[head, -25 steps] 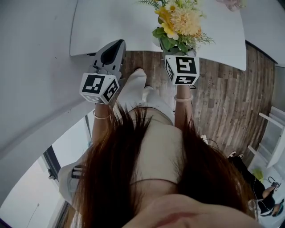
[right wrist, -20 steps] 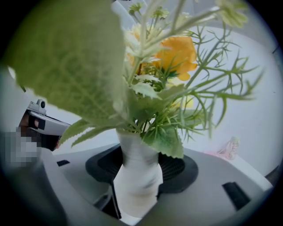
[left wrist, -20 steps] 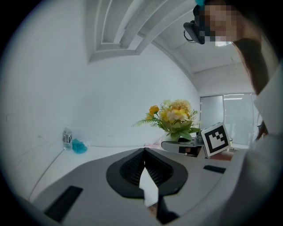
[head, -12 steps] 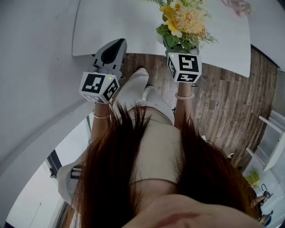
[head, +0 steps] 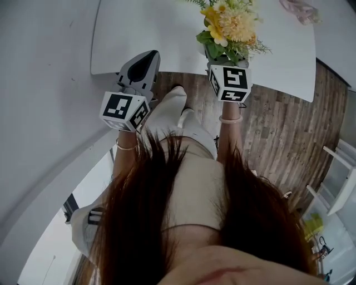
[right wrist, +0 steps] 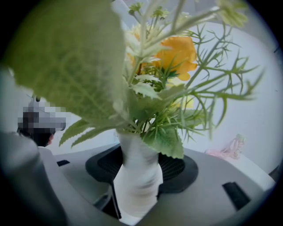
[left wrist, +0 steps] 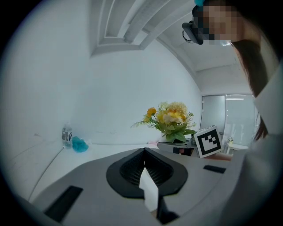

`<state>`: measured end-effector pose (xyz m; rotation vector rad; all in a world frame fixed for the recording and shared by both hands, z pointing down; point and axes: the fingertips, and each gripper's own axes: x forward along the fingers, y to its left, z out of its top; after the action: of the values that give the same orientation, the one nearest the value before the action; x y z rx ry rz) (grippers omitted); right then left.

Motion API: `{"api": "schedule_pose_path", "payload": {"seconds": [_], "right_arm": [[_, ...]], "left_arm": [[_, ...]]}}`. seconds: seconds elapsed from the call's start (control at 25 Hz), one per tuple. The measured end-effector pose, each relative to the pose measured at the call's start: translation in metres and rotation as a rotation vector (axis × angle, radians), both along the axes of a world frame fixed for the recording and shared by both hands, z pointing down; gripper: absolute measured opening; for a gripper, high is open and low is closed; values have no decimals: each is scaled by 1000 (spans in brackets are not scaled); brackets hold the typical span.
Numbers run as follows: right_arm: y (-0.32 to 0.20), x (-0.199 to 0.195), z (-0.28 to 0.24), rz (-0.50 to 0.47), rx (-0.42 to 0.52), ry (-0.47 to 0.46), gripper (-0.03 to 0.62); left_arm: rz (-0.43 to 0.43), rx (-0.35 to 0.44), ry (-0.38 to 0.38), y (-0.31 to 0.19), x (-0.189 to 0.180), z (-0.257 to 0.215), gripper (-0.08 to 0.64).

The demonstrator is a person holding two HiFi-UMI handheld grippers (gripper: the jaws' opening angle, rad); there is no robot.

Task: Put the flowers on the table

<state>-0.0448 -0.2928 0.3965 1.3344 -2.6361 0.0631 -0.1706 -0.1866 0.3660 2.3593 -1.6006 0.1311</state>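
The bunch of yellow and cream flowers [head: 229, 26] with green leaves hangs over the near edge of the white table [head: 167, 33]. My right gripper [head: 221, 57] is shut on its white wrapped stem [right wrist: 136, 176]; the blooms [right wrist: 177, 55] fill the right gripper view. The jaw tips are hidden under the leaves in the head view. My left gripper [head: 148, 55] is held at the table's edge, to the left of the flowers, shut, with nothing in it. From the left gripper view the flowers [left wrist: 171, 120] show off to the right above the tabletop.
A water bottle [left wrist: 66, 134] and a blue lump [left wrist: 80, 144] stand far back on the table by the wall. A pink thing [head: 300, 10] lies at the table's far right. Wood floor [head: 278, 128] lies below, and white furniture [head: 342, 178] stands at the right.
The table edge has drawn slightly nearer and the flowers have shifted a little farther over it. The left gripper has hardly moved.
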Motion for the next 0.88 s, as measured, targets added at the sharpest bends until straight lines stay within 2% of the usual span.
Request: {"api": "schedule_pose_path", "payload": {"seconds": [0.88], "right_arm": [[-52,-24,40,-8,-30,24,258]], "left_arm": [[18,-63,3,-38,-16,27,3]]}}
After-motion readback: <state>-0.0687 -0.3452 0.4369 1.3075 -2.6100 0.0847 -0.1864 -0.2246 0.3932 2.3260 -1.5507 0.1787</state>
